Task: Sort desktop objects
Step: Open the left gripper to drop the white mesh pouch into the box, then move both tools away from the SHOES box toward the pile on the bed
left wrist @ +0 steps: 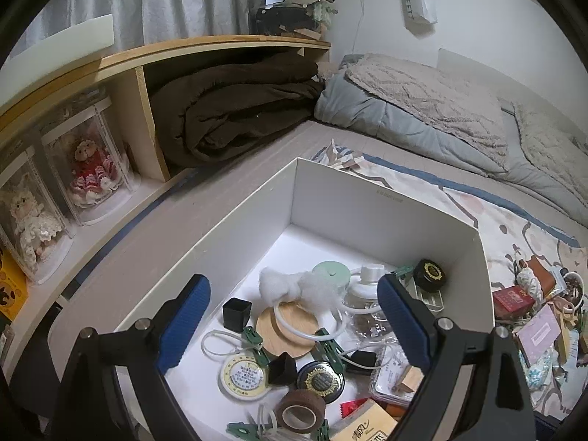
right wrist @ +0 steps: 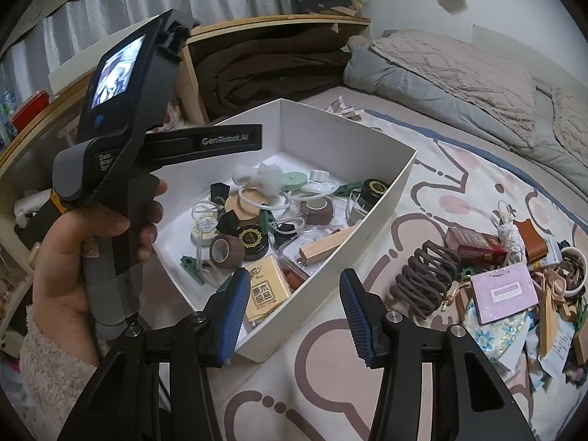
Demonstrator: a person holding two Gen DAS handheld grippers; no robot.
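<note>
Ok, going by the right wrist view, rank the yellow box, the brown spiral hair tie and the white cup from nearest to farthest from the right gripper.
1. Yellow box: in the white box's near corner, just beyond the right gripper's left finger.
2. Brown spiral hair tie: on the bedspread, right of the gripper.
3. White cup: far right, in the clutter pile.

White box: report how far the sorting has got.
Done: the white box already holds many small items, among them a tape roll, a fluffy white bow and a black jar.
In hand: nothing. The left gripper hangs open over the box; the right gripper is empty.
Left: a pile on the patterned cloth, including a brown coiled hair tie, a red box and a pink card.
</note>
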